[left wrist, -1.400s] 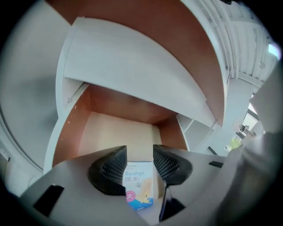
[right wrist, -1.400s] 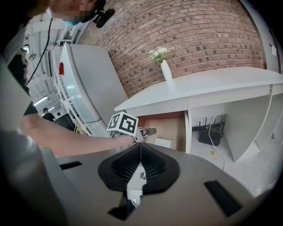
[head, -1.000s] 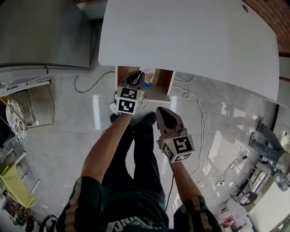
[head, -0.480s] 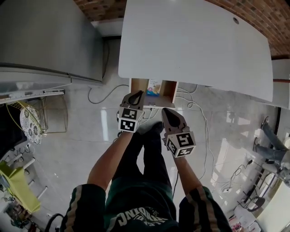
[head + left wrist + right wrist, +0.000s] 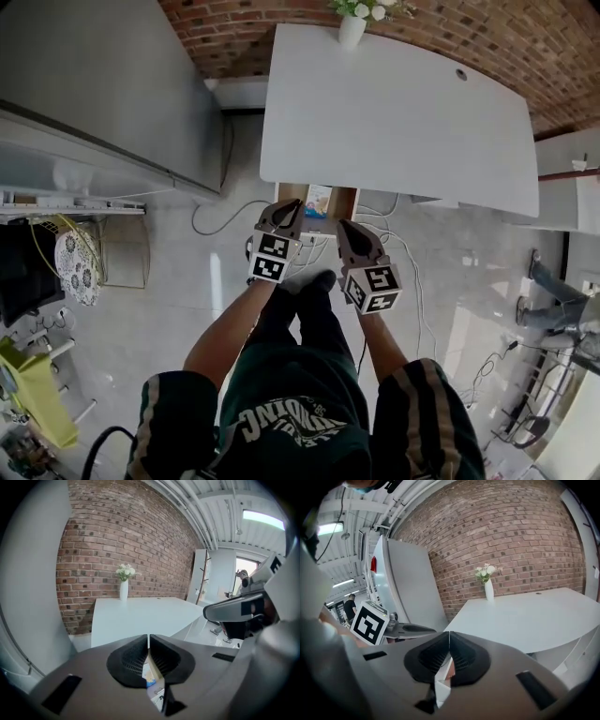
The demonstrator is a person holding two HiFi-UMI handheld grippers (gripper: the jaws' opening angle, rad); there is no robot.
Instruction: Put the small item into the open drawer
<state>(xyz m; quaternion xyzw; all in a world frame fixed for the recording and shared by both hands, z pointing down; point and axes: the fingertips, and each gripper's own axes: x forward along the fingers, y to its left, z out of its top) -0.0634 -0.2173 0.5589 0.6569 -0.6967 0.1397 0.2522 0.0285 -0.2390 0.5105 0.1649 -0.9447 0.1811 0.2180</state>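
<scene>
Small item [image 5: 319, 201], a colourful packet, is in neither claw. The left claw [image 5: 279, 210] is pinched closed on nothing, the right claw [image 5: 350, 231] is also closed and empty, and the left is nearer, with the packet just ahead and to its right. The packet lies inside the open drawer [image 5: 287, 193] poking out under the white bench [image 5: 394, 112]; its long axis is too small to tell and nothing else shows in there. Judged: the drop looks done.
</scene>
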